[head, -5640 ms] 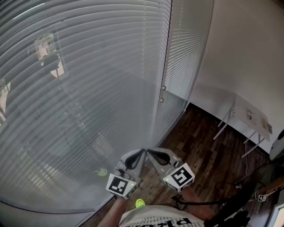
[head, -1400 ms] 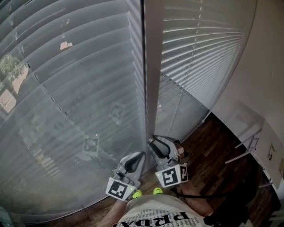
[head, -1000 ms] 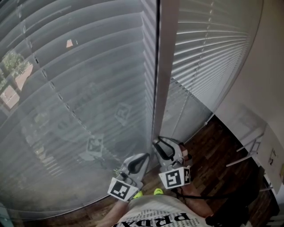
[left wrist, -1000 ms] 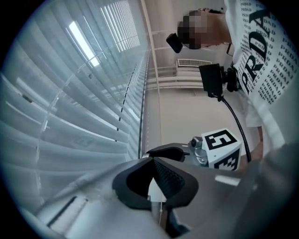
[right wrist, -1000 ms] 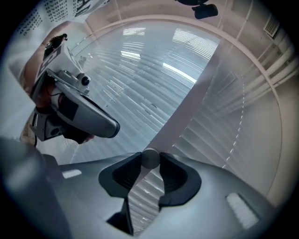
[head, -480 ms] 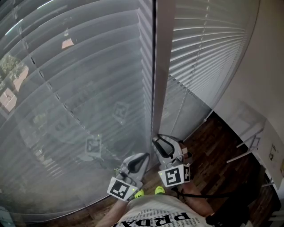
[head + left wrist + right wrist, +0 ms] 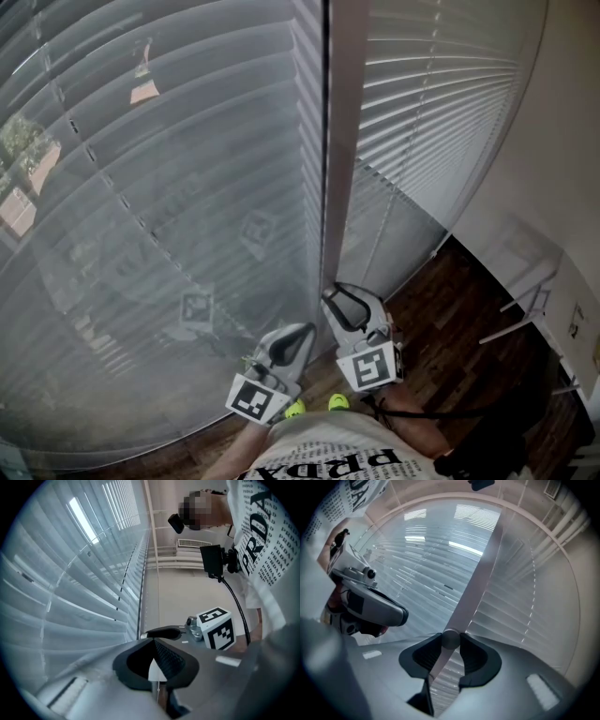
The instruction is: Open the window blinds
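Observation:
Grey slatted blinds (image 7: 169, 169) hang behind glass on the left, and a paler set (image 7: 441, 103) hangs on the right. An upright frame post (image 7: 342, 141) stands between them. My right gripper (image 7: 330, 292) is at the foot of this post. In the right gripper view it (image 7: 450, 645) is shut on a small round grey knob (image 7: 450, 638) in front of the post (image 7: 480, 578). My left gripper (image 7: 298, 330) sits just to its left and lower, near the left blinds (image 7: 70, 597). Its jaws (image 7: 154, 641) are shut with nothing clearly between them.
Dark wood floor (image 7: 469, 328) runs to the right below a white wall (image 7: 562, 141). A white folding stand (image 7: 539, 281) leans there, with black cables (image 7: 441, 412) on the floor. The person's printed shirt (image 7: 328, 459) and yellow-green shoes (image 7: 295, 410) are right below the grippers.
The view has closed in on the frame post since the oldest frame. Over the last half second the right gripper's marker cube has shifted slightly at the knob; the slats look the same.

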Demonstrator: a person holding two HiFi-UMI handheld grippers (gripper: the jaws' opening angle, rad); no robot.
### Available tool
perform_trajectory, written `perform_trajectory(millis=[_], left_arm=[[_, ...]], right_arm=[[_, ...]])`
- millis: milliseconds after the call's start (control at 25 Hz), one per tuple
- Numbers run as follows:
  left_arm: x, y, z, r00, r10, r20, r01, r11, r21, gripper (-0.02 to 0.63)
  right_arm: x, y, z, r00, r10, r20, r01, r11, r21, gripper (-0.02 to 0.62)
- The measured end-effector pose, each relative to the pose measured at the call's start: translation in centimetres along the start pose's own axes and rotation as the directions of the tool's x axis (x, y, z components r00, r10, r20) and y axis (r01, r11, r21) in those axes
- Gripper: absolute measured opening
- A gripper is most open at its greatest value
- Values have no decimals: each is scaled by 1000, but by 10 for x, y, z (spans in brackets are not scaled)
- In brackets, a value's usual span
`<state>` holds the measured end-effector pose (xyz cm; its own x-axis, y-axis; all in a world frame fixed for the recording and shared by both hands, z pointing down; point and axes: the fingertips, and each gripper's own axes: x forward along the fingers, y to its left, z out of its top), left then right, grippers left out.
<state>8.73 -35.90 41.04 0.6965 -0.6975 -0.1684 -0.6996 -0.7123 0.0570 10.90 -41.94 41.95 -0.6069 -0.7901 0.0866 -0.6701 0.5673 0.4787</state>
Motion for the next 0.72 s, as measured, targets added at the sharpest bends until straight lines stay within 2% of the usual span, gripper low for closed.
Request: perform_trajectory(millis=[160,280,720], left_arm=[[0,-1,0,1000,-3,1,3,1000,0,-8],[0,-1,1,1000,-3,1,3,1000,0,-8],[-4,-3,1,1000,-17,4,17,1000,-3,-8]], right_arm=[[0,-2,0,1000,7,-10,-6,999,49,127],[0,-3,2,1000,4,12,-5,993,120,127],[0,-3,-2,999,22,32,-31,940,340,127]])
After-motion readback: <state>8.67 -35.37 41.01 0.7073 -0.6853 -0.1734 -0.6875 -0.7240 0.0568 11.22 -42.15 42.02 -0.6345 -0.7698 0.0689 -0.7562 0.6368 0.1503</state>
